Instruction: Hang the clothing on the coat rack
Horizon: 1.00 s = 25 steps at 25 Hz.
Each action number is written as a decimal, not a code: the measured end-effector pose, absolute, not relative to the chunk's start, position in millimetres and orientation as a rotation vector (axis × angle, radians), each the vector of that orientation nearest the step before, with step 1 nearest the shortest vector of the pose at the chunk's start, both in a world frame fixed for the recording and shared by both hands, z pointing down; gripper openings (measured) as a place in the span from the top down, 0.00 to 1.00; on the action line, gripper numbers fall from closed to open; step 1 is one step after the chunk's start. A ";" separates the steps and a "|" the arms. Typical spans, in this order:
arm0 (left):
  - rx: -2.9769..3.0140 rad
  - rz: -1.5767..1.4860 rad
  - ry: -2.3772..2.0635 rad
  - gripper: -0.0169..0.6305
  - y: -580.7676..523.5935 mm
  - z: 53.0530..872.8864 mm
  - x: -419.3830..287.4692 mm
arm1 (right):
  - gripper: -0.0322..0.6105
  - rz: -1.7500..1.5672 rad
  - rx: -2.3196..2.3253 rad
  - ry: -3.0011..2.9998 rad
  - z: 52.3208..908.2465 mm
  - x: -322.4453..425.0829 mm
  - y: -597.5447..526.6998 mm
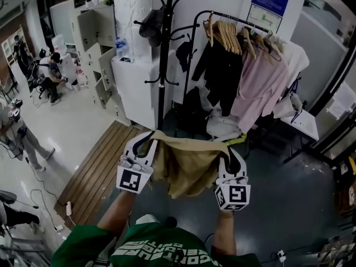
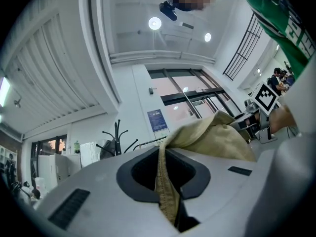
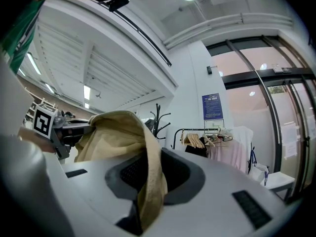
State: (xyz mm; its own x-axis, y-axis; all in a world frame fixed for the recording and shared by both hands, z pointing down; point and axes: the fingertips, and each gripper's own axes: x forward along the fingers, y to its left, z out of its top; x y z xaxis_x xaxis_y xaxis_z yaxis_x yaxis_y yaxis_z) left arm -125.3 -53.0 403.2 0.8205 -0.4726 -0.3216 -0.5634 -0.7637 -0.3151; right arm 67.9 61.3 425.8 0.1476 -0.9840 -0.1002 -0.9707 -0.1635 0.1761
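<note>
A tan garment (image 1: 188, 163) hangs stretched between my two grippers in the head view. My left gripper (image 1: 147, 142) is shut on its left edge, and the cloth (image 2: 165, 191) runs down between its jaws. My right gripper (image 1: 231, 152) is shut on the right edge, with tan fabric (image 3: 150, 181) pinched between its jaws. The black coat rack (image 1: 164, 54) stands straight ahead beyond the garment, a dark cap on one hook; it also shows as the coat rack (image 3: 159, 120) in the right gripper view and the coat rack (image 2: 116, 137) in the left gripper view.
A garment rail (image 1: 245, 65) with wooden hangers, dark and pink clothes stands right of the rack. White lockers (image 1: 97, 49) and a white cabinet (image 1: 136, 85) are at left. A slatted wooden mat (image 1: 97, 171) lies on the floor. People stand at far left (image 1: 47, 74).
</note>
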 end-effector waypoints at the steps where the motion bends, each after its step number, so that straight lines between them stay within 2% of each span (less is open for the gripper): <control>1: -2.599 0.308 0.779 0.94 -54.6 403.1 -123.0 | 0.85 -0.296 2.322 -1.991 425.2 70.5 59.1; 25: -2.631 0.317 0.832 0.94 -132.7 405.8 -47.8 | 0.85 -0.287 2.299 -2.004 426.3 147.7 -22.0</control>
State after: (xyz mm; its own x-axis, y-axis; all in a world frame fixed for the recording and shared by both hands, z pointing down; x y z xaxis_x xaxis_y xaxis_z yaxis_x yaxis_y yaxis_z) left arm -47.8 -132.7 405.8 0.8011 -0.5082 -0.3161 -0.5896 -0.7608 -0.2712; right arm 147.7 -22.0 426.3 0.1278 -0.9877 -0.0896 -0.9732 -0.1423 0.1808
